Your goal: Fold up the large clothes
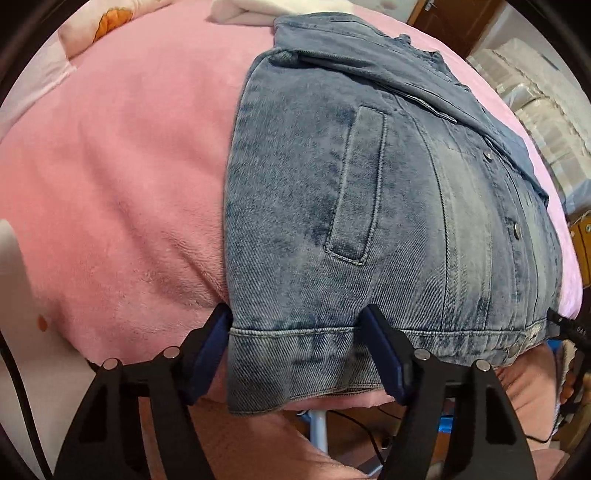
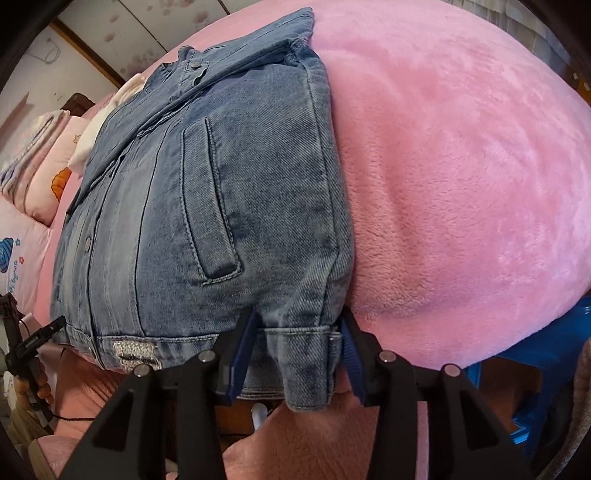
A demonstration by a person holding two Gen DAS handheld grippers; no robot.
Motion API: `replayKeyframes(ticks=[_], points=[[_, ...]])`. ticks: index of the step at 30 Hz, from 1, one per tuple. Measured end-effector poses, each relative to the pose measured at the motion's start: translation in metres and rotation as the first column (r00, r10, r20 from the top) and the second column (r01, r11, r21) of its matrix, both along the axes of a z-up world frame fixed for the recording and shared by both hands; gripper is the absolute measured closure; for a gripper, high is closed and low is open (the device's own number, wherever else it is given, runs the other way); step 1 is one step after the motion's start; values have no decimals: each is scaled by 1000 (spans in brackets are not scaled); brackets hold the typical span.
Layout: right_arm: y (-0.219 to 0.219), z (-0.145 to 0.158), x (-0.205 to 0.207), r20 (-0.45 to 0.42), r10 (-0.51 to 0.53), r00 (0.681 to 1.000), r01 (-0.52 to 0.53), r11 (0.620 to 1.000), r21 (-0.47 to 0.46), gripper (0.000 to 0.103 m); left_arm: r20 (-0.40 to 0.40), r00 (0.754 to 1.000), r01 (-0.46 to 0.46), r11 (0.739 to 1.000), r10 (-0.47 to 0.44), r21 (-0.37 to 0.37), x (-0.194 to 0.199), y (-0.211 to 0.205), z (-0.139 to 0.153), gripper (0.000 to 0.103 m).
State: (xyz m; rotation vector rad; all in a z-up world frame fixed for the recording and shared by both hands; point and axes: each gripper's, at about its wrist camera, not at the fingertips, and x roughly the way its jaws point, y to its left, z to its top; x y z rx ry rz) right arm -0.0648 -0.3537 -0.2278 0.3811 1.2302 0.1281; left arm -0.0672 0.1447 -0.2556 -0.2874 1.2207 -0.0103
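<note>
A bed under a pink fleece blanket (image 1: pixel 122 177) fills most of both views, its near edge running just above the jaws. On it lies the denim jacket (image 1: pixel 369 206), front side up and folded in at both sides, its collar toward the far edge of the bed and its hem band hanging slightly over the near edge. In the left wrist view the jacket sits on the right part of the bed; in the right wrist view it sits on the left part, with bare blanket stretching to the right. Pale pink pillows (image 2: pixel 40 173) with printed patterns lie along the far left side of the bed in the right wrist view, and a white cloth (image 1: pixel 258 9) lies just past the collar. The left gripper (image 1: pixel 299 354) straddles the hem's left corner: its jaws stand apart, one pad against the folded side edge, the other resting on the hem band. The right gripper (image 2: pixel 295 354) straddles the hem's right corner in the same way, jaws apart on either side of the folded denim; whether the pads press it, I cannot tell. Small metal snaps (image 1: pixel 516 230) run down the jacket's front.
</note>
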Motion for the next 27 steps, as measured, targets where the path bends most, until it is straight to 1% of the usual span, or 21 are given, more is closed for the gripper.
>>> replayKeyframes(ticks=[1, 2, 3, 4, 5, 6, 7, 8, 9, 10, 11, 12, 13, 15, 16, 18, 19, 21, 23, 25, 27], points=[[0, 0, 1, -2, 4, 1000, -4, 1000, -1, 57, -3, 1000, 1, 1000, -1, -5, -2, 3, -1, 33], [1, 1, 1, -3, 9, 1000, -9, 1000, -6, 59, -8, 1000, 4, 1000, -4, -5, -1, 2, -1, 35], [2, 1, 1, -3, 18, 1000, -18, 1000, -14, 59, -11, 1000, 14, 1000, -14, -13, 0, 2, -2, 44], [4, 3, 1, 0, 30, 1000, -30, 999, -26, 63, -15, 1000, 23, 1000, -23, -17, 3, -1, -1, 47], [7, 5, 2, 1, 40, 999, -40, 998, -40, 67, -20, 999, 30, 999, -30, -16, 5, -1, -1, 54], [11, 9, 2, -2, 49, 999, -49, 997, -58, 69, -31, 999, 41, 999, -41, -20, 8, -3, 1, 62], [15, 12, 3, -2, 55, 998, -55, 996, -75, 73, -41, 998, 39, 999, -40, -29, 11, -5, 3, 67], [17, 16, 3, 5, 59, 998, -58, 994, -94, 79, -51, 998, 35, 998, -37, -52, 12, -5, 5, 79], [19, 21, 3, 10, 63, 998, -62, 993, -101, 79, -57, 998, 22, 997, -27, -76, 14, -4, 7, 87], [18, 27, 3, 18, 61, 998, -59, 994, -94, 80, -60, 998, -1, 992, -6, -124, 16, 0, 12, 89], [17, 32, 3, 27, 54, 998, -51, 996, -78, 81, -64, 998, -19, 986, 8, -168, 18, 4, 15, 90], [14, 38, 3, 37, 42, 998, -40, 998, -54, 81, -69, 997, -51, 971, 35, -233, 19, 10, 19, 90], [9, 45, 2, 50, 24, 998, -23, 1000, -17, 82, -72, 996, -66, 960, 49, -271, 21, 13, 21, 90], [1, 60, 3, 80, -14, 997, 9, 999, 53, 82, -68, 994, -101, 926, 81, -364, 24, 18, 32, 91], [-4, 72, 5, 113, -35, 993, 24, 995, 96, 83, -54, 994, -109, 903, 96, -414, 29, 20, 43, 91], [-11, 98, 14, 177, -77, 981, 47, 985, 169, 83, -19, 992, -115, 867, 122, -485, 41, 21, 62, 91], [-12, 108, 19, 202, -90, 975, 51, 981, 189, 83, 6, 990, -118, 852, 140, -510, 50, 23, 73, 91], [-12, 130, 36, 246, -108, 963, 54, 975, 215, 83, 52, 984, -114, 833, 168, -542, 67, 26, 91, 91], [-12, 153, 64, 290, -122, 949, 54, 972, 230, 83, 93, 974, -117, 814, 205, -569, 96, 31, 112, 91], [-16, 171, 99, 322, -149, 935, 69, 967, 246, 83, 132, 960, -129, 808, 248, -575, 135, 32, 133, 91], [-22, 186, 139, 349, -177, 920, 88, 963, 256, 83, 160, 944, -152, 812, 288, -563, 172, 44, 148, 91]])
